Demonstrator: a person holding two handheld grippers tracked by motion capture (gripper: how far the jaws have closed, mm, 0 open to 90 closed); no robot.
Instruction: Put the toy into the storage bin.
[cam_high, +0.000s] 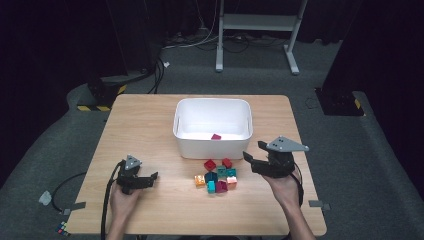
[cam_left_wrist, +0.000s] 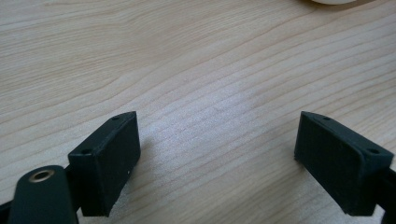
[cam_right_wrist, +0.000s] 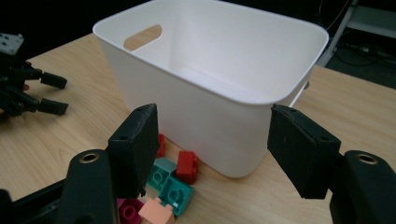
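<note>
High view: a white bin (cam_high: 212, 127) stands mid-surface (cam_high: 150, 125) with 1 red brick (cam_high: 216, 136) inside. Just in front of the bin lies a cluster of bricks (cam_high: 218, 177) in red, teal, orange and magenta. The right gripper (cam_high: 254, 159) hangs just right of the cluster, near the bin's front right corner, jaws wide apart and empty. The left gripper (cam_high: 150, 178) sits low at the left, well apart from the bricks, jaws parted with nothing between them.

Left gripper view: its 2 jaws stand wide over bare wood, holding nothing.

Right gripper view: its jaws are spread wide and empty, framing the bin (cam_right_wrist: 210, 79); the bricks (cam_right_wrist: 170, 184) lie below, by the left-hand jaw. The left gripper (cam_right_wrist: 53, 93) shows far left.
</note>
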